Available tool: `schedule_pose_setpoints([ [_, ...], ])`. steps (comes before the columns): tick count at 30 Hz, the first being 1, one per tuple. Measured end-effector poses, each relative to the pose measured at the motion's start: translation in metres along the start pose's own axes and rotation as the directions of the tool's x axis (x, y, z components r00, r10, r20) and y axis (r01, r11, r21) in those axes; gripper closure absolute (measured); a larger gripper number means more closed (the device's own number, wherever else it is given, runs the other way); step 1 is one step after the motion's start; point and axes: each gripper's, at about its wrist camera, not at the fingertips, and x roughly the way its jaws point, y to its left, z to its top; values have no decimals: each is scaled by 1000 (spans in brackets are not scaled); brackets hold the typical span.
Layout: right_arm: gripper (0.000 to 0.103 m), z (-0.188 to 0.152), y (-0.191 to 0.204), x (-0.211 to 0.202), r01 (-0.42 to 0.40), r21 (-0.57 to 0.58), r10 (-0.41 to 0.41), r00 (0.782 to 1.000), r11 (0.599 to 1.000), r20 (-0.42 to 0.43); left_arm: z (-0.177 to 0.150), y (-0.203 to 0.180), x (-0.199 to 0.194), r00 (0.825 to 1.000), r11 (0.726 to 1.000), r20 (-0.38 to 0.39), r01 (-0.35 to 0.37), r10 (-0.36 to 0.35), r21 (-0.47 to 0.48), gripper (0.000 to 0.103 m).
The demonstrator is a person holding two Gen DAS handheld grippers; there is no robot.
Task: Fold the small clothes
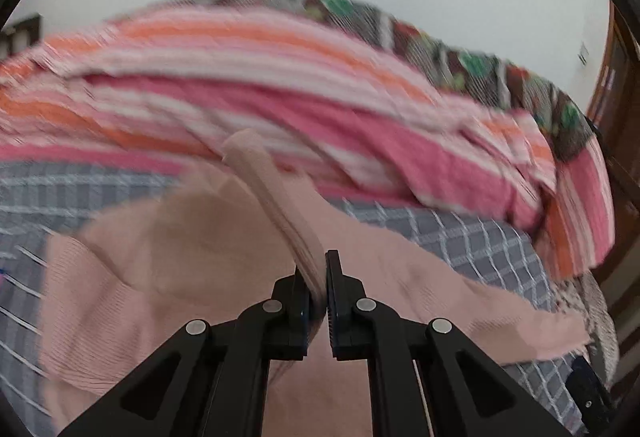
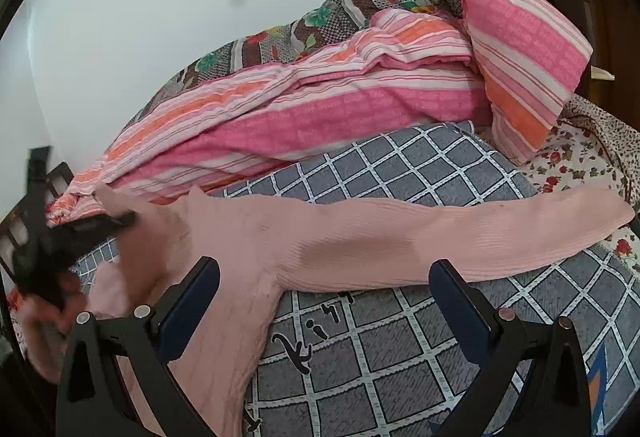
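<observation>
Black handwritten-style lettering stands on the grey checked blanket [image 2: 400,349], just beside the lower edge of the pink garment [image 2: 360,237]. It seems to read "Kitty", though only "Ki" and part of the next letters are clear; the garment covers the rest. No other text can be read.

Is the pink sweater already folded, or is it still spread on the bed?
Mostly spread: the pink sweater has one sleeve stretched out; left gripper lifts an edge.
</observation>
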Motion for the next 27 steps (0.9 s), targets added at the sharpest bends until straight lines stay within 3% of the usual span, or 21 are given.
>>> schedule_pose_setpoints([
  [1, 1, 0, 1, 1, -2, -2, 2, 1000, 1000, -2, -3, -2, 3, 999, 1000, -21, 26, -26, -4, 91],
  [3, 1, -1, 5, 3, -10, -13, 10, 1000, 1000, -12, -9, -5, 6, 995, 997, -54, 78, -79, -11, 73],
  [5, 1, -3, 11, 5, -25, -27, 25, 999, 999, -24, -15, 0, -5, 995, 995, -32, 95, -96, -17, 41],
  [6, 1, -4, 14, 7, -33, -32, 32, 999, 999, -30, -17, 4, -11, 997, 997, -13, 77, -77, -14, 36],
  [10, 8, -10, 29, 16, -69, -51, 66, 995, 996, -72, -28, 36, -40, 999, 1000, 44, -14, 13, 5, 33],
  [15, 31, -18, 49, 34, -104, -69, 94, 986, 992, -140, -44, 95, -54, 984, 983, 40, -170, 173, -65, 33],
  [20, 62, -27, 68, 58, -107, -137, 75, 972, 985, -221, -62, 146, -59, 985, 972, 39, -158, 167, -174, 33],
  [25, 63, -30, 72, 74, -153, -87, 126, 956, 984, -265, -63, 173, -57, 993, 963, 19, -104, 113, -247, 34],
  [27, 63, -31, 75, 79, -145, -83, 116, 952, 986, -284, -61, 177, -62, 989, 964, 30, -131, 142, -233, 33],
])
